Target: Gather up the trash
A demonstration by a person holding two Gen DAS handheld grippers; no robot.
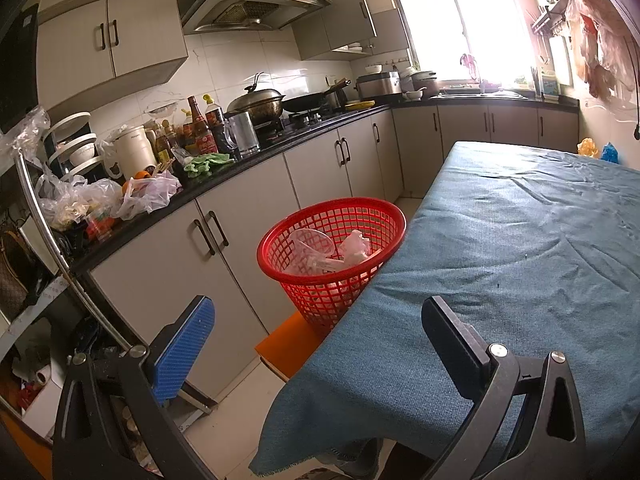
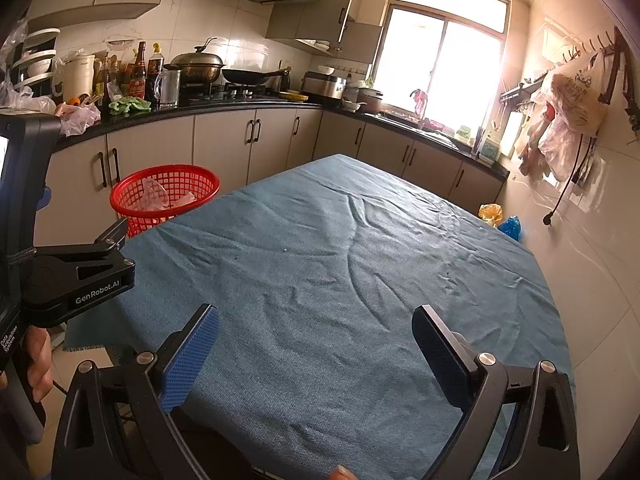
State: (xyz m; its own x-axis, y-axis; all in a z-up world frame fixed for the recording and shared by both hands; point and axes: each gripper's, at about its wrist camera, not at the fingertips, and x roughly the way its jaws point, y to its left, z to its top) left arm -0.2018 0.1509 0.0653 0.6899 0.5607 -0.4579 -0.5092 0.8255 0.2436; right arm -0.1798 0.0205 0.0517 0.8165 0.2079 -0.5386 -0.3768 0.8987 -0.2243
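1. The left gripper (image 1: 318,334) hangs with its jaws wide and nothing between them, over the near left edge of the table (image 1: 520,248).
2. The right gripper (image 2: 316,342) is also spread wide and empty, above the near end of the table (image 2: 340,248).
3. In the right wrist view the left gripper (image 2: 80,276) shows at the left edge, gripped by a hand (image 2: 38,364).
4. A blue cloth (image 2: 280,280) covers the table; it is wrinkled and bare except for a few tiny specks.
5. A red basket (image 1: 332,248) stands upright just beside the table's left edge, its open mouth facing up. It rests on an orange seat (image 1: 288,344).
6. The trash (image 1: 332,254) lies inside the basket: clear plastic pieces and crumpled white bits. One clear piece looks like a cup leaning with its long axis tilted and its mouth toward the upper left, though I cannot tell for sure.
7. From the right wrist the basket (image 2: 166,196) sits at the table's far left corner, trash (image 2: 160,200) visible through the mesh.
8. A counter (image 1: 224,184) behind the basket carries bottles, pots and plastic bags.
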